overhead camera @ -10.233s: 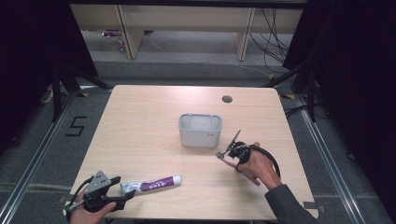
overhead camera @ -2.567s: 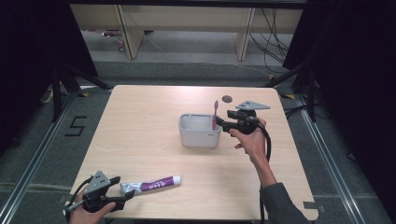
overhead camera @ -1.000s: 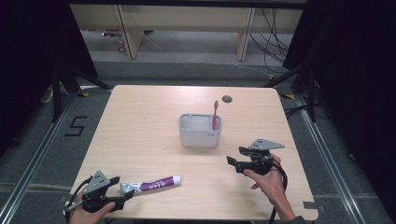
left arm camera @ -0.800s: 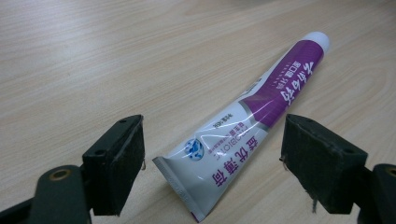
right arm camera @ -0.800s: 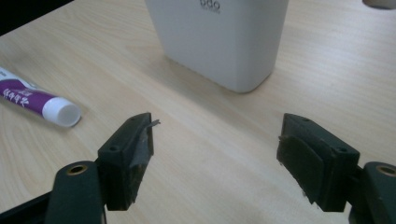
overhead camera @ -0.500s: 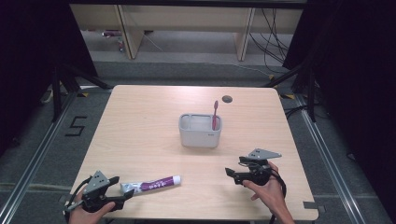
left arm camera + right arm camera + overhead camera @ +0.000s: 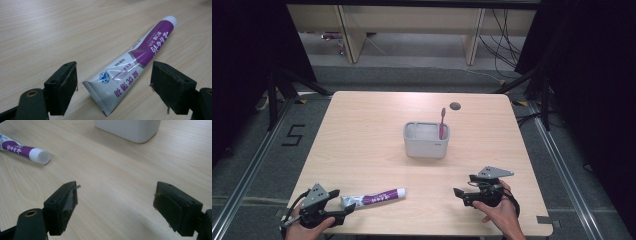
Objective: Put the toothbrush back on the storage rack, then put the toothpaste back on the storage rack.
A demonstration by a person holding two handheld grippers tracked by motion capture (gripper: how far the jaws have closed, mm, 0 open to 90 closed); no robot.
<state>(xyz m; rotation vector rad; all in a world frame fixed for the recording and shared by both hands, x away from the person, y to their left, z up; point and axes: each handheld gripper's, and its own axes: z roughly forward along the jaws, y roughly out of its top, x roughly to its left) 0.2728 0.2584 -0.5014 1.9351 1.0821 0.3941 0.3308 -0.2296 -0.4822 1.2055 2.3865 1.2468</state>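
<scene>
Flat on pale wood-grain table [image 7: 362, 140]: glossy purple-white toothpaste tube [image 7: 135, 62], crimped end between wide-open left gripper [image 7: 113, 82]; right gripper [image 7: 115, 205] wide, empty.

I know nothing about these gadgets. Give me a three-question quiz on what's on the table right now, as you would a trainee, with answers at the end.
1. True or false: the toothbrush stands upright in the white holder.
2. Which end of the toothpaste tube lies nearest the left gripper? A) the white cap B) the flat crimped end
3. Fill in: between its fingers, the right gripper holds ____.

Key: 1 true. 2 B: the crimped end lies between the open left fingers, which do not touch it. 3 nothing: it is open over bare table.
</scene>
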